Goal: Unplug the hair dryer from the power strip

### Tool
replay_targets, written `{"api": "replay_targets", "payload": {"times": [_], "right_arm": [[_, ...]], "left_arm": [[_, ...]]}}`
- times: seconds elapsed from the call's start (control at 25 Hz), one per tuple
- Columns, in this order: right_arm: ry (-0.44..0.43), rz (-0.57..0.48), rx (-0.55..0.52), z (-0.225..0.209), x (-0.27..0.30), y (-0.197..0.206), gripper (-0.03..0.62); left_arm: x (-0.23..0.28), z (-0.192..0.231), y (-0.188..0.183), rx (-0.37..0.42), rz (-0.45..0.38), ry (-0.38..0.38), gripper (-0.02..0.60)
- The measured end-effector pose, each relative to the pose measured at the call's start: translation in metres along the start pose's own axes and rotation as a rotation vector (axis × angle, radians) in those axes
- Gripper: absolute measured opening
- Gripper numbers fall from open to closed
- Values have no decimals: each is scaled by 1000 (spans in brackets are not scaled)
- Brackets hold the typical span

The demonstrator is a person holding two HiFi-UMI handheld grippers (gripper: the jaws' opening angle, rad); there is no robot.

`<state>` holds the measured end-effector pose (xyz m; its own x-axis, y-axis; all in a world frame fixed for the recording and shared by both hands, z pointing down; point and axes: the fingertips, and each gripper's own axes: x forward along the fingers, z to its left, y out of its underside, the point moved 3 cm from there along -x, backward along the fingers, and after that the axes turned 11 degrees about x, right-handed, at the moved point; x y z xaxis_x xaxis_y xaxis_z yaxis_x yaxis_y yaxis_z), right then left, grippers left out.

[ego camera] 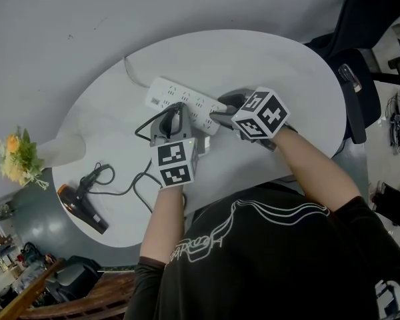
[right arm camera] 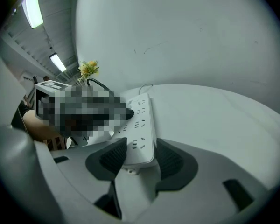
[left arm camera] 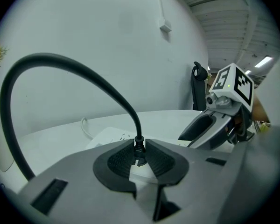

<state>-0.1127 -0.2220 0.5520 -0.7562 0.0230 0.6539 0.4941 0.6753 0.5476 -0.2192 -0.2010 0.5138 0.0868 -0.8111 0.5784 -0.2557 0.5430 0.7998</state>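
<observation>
Angled down, left hand-held gripper (ego camera: 177,114) grips plug (left arm camera: 139,147), right hand-held gripper (ego camera: 220,116) power strip (right arm camera: 143,120).

White power strip (ego camera: 170,93) lies diagonally mid-desk (ego camera: 267,65). Black plug (left arm camera: 139,147) seated in it; black cord (left arm camera: 51,58) arches away. Black hair dryer (ego camera: 87,212) lies flat near the desk's left edge.

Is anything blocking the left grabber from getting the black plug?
No, nothing visible is in the way. The left gripper has its pads pinched on the black plug, which sits in the white power strip. The right gripper clamps the strip's near end, away from the plug.
</observation>
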Motion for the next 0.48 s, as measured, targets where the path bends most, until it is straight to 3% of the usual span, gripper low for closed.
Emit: {"api": "replay_targets", "payload": {"times": [0.2,0.36,0.48], "right_arm": [[1,16,-6,-1,-2,0,181],[-5,17,-7,-1,-1,0,178],[-7,11,-3,-1,-2,1,176]], "left_arm": [[0,0,-2,-10,14,14,66],[0,3,0,-101,13,48,64],[0,3,-1,-113,15,68,64]]}}
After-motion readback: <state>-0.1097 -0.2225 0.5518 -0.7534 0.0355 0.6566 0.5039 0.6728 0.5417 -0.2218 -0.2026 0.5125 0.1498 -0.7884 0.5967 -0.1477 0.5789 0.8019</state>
